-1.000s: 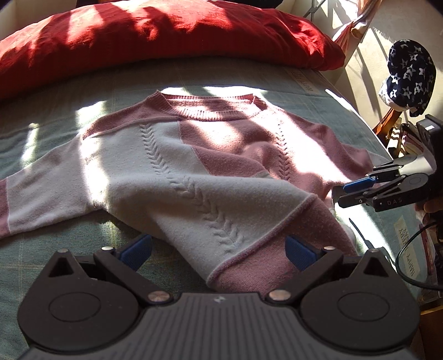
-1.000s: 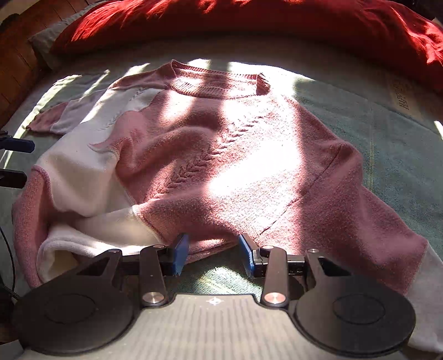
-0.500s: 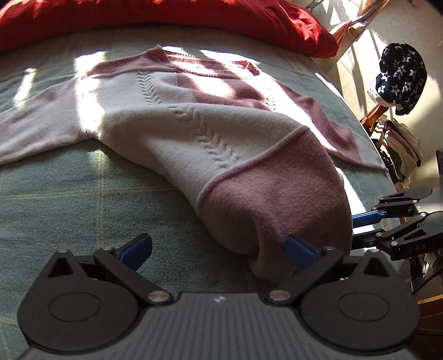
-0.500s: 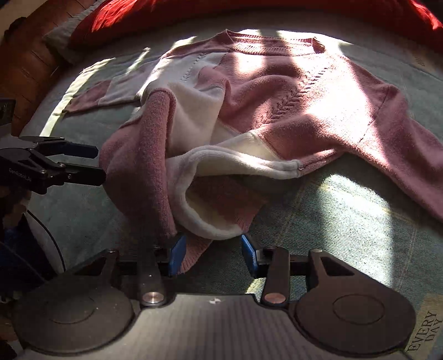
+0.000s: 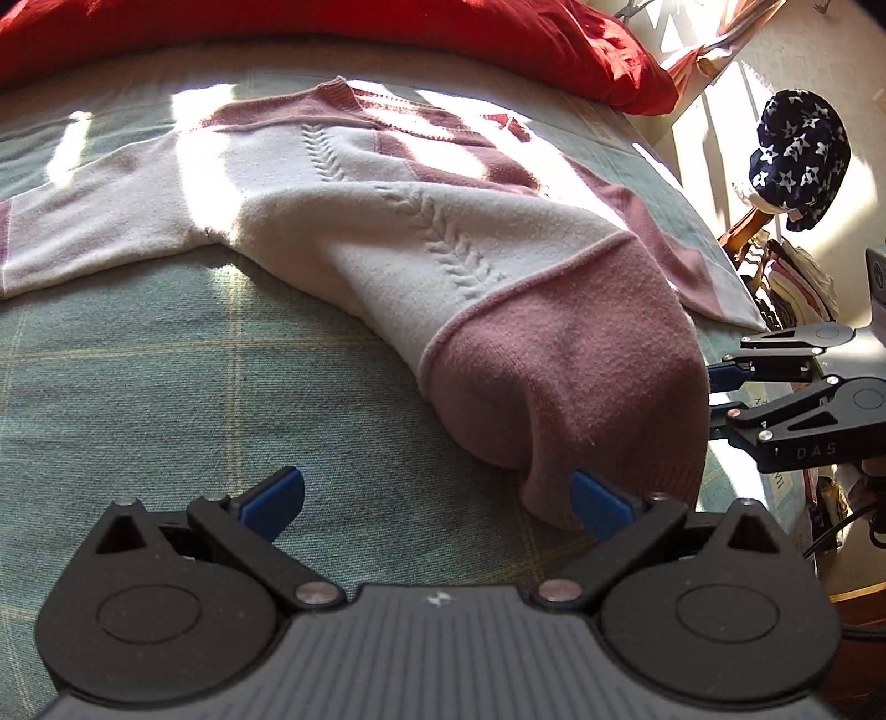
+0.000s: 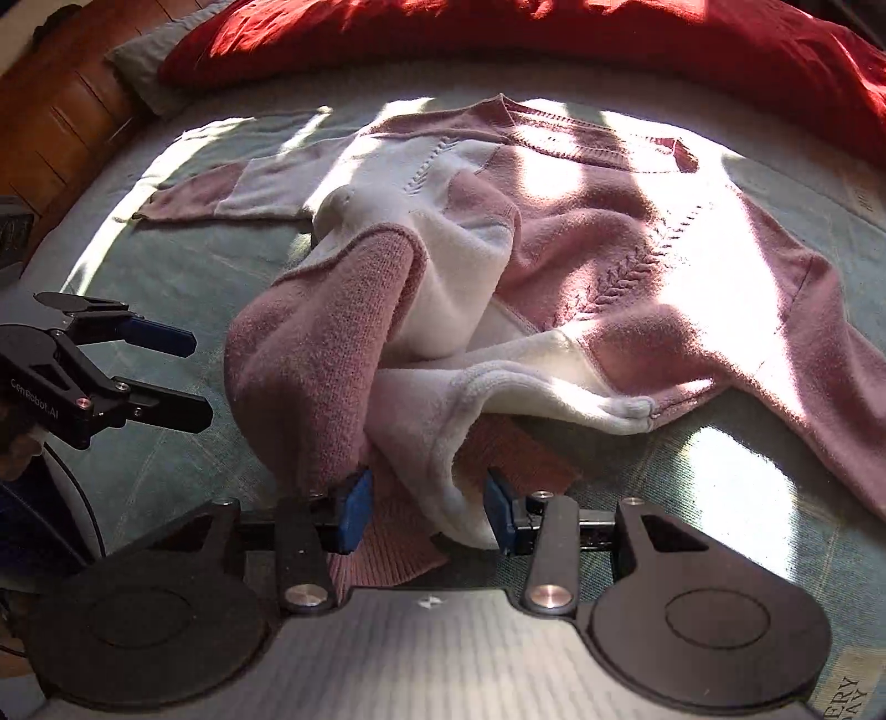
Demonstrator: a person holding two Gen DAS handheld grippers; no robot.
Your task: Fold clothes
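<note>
A pink and white knit sweater (image 5: 421,243) lies front up on the green checked bed cover (image 5: 166,360). Its lower hem corner (image 6: 310,360) is bunched into a raised pink hump. My right gripper (image 6: 426,509) stands half open, with the pink ribbed hem and a white flap lying loosely between its fingers; the hump leans on the left pad. In the left wrist view the right gripper (image 5: 714,393) has its tips behind the hump. My left gripper (image 5: 437,487) is wide open over bare cover, its right finger beside the hem. The right wrist view shows the left gripper (image 6: 196,379) apart from the sweater.
A red duvet (image 6: 498,44) runs along the far side of the bed, with a grey pillow (image 6: 138,61) and wooden furniture (image 6: 72,111) at the far left. A navy star-patterned cloth (image 5: 797,155) hangs past the bed's right edge.
The right gripper moved leftwards to the sweater's lower corner, and the hem now lies between its fingers. That corner rose into a hump. The left gripper drew back from the hem.
</note>
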